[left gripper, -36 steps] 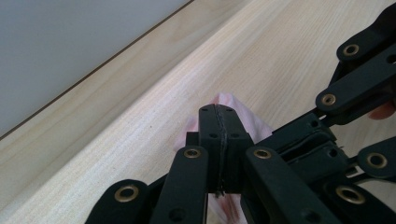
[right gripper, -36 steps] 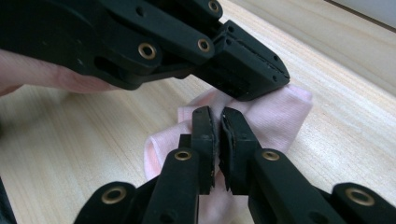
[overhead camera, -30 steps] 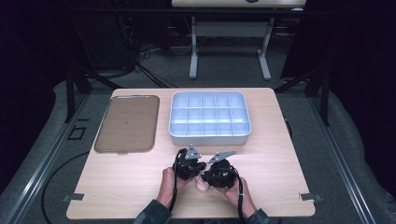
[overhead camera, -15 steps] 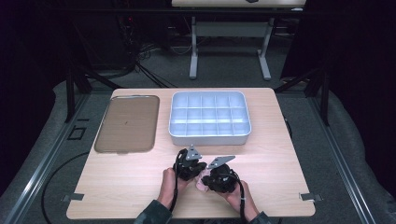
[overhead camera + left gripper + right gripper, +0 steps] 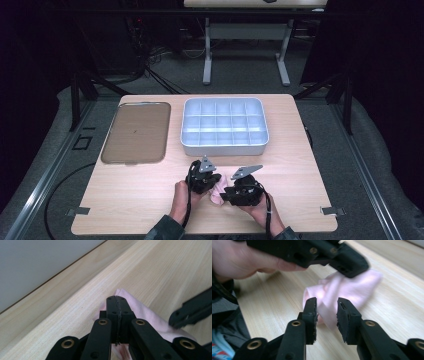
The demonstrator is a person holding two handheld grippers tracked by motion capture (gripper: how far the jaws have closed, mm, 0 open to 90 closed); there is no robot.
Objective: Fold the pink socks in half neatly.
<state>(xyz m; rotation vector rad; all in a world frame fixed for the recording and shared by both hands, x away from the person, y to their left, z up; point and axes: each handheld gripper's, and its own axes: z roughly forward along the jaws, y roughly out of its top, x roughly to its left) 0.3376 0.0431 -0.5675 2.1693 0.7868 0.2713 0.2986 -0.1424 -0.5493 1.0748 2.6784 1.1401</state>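
Observation:
A small pink cloth (image 5: 217,194) lies bunched on the wooden table near its front edge, between my two grippers. My left gripper (image 5: 116,299) is shut on one end of the cloth (image 5: 150,317), its jaws pressed flat together. In the right gripper view that left gripper (image 5: 348,263) holds the cloth (image 5: 354,287) lifted at its far end. My right gripper (image 5: 327,304) has just been opening. Its jaws stand apart with a fold of the cloth hanging loose between them. The right gripper's jaw (image 5: 192,311) also shows at the right edge of the left gripper view.
A white tray with several compartments (image 5: 225,149) stands behind the grippers at the table's middle. A flat brown tray (image 5: 135,132) lies to its left. Bare table (image 5: 310,170) runs to the right of the hands.
The right gripper has shifted slightly next to the cloth. The left hand and the cloth's place on the table look the same.

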